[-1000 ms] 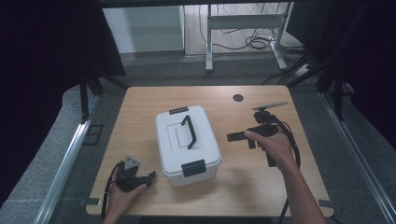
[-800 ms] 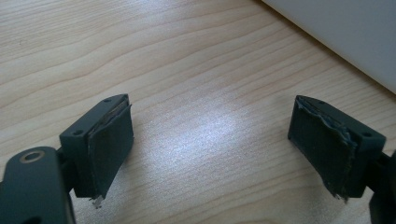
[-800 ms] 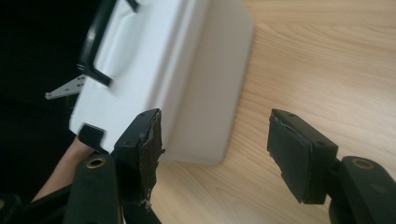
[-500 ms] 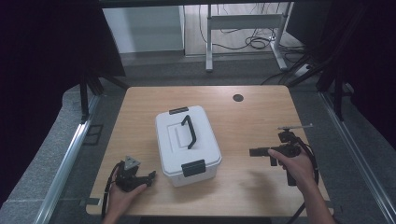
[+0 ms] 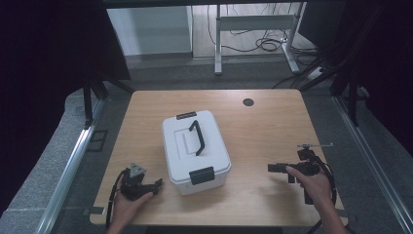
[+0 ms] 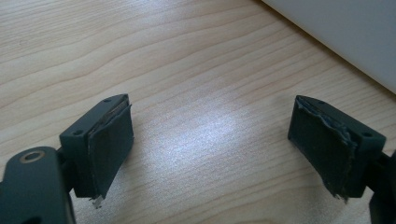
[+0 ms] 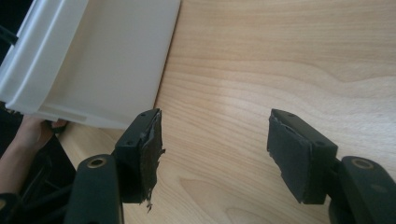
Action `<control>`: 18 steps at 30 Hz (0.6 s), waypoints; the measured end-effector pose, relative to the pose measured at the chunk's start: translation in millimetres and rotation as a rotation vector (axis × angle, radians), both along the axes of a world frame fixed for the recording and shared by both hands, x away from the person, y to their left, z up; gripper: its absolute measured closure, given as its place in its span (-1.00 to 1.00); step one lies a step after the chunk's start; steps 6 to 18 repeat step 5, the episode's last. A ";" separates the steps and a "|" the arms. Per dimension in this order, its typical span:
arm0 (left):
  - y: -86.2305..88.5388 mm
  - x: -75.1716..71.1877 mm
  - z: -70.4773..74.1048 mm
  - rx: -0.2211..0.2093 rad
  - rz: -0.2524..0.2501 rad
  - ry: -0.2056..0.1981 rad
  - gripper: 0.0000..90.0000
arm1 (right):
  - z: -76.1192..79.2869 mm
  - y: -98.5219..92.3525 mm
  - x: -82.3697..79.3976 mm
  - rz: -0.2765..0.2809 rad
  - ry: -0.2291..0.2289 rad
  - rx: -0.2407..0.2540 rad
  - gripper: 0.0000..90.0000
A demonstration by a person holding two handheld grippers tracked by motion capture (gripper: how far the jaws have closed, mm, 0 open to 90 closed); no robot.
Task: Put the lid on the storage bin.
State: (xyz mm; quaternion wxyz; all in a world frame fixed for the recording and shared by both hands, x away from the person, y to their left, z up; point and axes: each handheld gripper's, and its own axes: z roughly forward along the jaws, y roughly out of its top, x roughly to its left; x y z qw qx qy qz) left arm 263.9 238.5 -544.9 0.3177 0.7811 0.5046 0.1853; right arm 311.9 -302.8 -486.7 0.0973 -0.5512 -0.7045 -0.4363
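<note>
White lidded box stood mid-table, black handle and both latches down, unmoved from the earlier frames. Right gripper had drawn back from beside the box toward the near right corner and now sat well apart from it, jaws spread over bare wood. Left gripper rested as before at the near left, just beside the box's front corner, jaws likewise spread, nothing between them.

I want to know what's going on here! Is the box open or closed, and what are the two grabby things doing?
White plastic box with black handle: lid shut, handle lying flat, near latch down.
Left gripper: fingers open, holding nothing.
Right gripper: fingers open, holding nothing.
Round black table hole: uncovered.
</note>
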 end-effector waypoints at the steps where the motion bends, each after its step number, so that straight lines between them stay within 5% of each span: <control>1: 0.0 0.0 0.0 0.000 0.000 0.000 -0.69 | -0.3 0.7 -0.2 0.004 -0.002 0.002 -0.21; 18: -0.3 0.0 0.0 -0.001 0.003 0.000 -0.69 | -1.4 3.4 -0.3 0.027 -0.010 0.021 -0.21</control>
